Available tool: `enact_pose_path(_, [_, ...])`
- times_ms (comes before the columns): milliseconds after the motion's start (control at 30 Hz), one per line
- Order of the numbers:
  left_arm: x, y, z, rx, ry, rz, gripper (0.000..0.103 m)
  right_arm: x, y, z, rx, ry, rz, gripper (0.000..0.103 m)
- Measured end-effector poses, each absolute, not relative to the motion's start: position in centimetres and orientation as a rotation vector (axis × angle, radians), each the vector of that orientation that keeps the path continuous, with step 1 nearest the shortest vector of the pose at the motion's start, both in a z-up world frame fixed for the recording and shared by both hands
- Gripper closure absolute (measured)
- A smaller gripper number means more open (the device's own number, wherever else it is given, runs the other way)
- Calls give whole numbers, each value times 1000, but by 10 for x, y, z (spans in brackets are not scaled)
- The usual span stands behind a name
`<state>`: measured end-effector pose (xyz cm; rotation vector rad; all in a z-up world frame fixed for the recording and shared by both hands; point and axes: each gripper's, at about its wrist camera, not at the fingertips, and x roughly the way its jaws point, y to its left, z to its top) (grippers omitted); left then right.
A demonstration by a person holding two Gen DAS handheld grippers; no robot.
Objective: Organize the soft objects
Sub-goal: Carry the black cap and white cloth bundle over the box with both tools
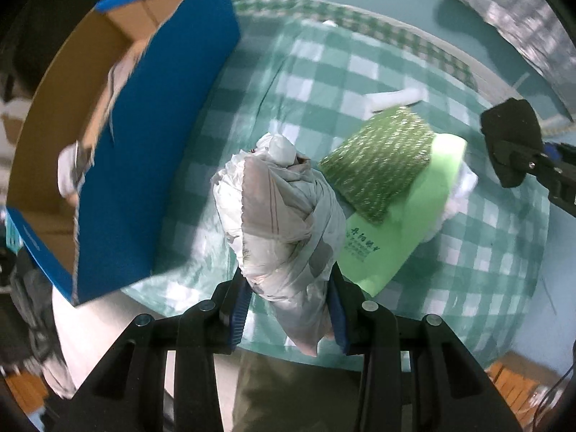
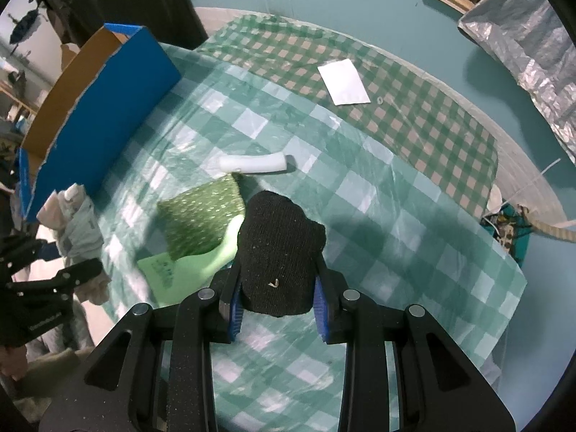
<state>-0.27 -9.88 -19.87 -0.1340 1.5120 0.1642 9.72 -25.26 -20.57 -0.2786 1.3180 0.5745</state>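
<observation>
**Two bundles up, box at nine o'clock**

The box (image 1: 118, 151) stands open at nine to ten o'clock in the left view, on the cloth (image 1: 468, 270). The left gripper (image 1: 288, 309) pinches a white bundle (image 1: 277, 216) between its pads, hanging clear of the cloth. Carry it over the blue wall before letting go, as I judge the drop. At two o'clock the scrubber (image 1: 378, 162) lies on a green pad (image 1: 414, 216). The right gripper (image 2: 277, 309) clamps a black sock (image 2: 280, 248); bring it boxward second so the arms don't cross.
</observation>
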Motion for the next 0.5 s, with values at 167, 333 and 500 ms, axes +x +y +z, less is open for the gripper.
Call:
enact_pose_path(167, [0,-103,-183,-50,1482,108,63,84,-249,-191,-259,1307,565,73])
enact_pose_path(333, [2,-97,-174,24,1448,54,63,72,-244,-178,-241,1296,548,73])
enact_pose_path(500, [2,-89,-159,83,1418,17,63,63,-237,-165,-226,1285,532,73])
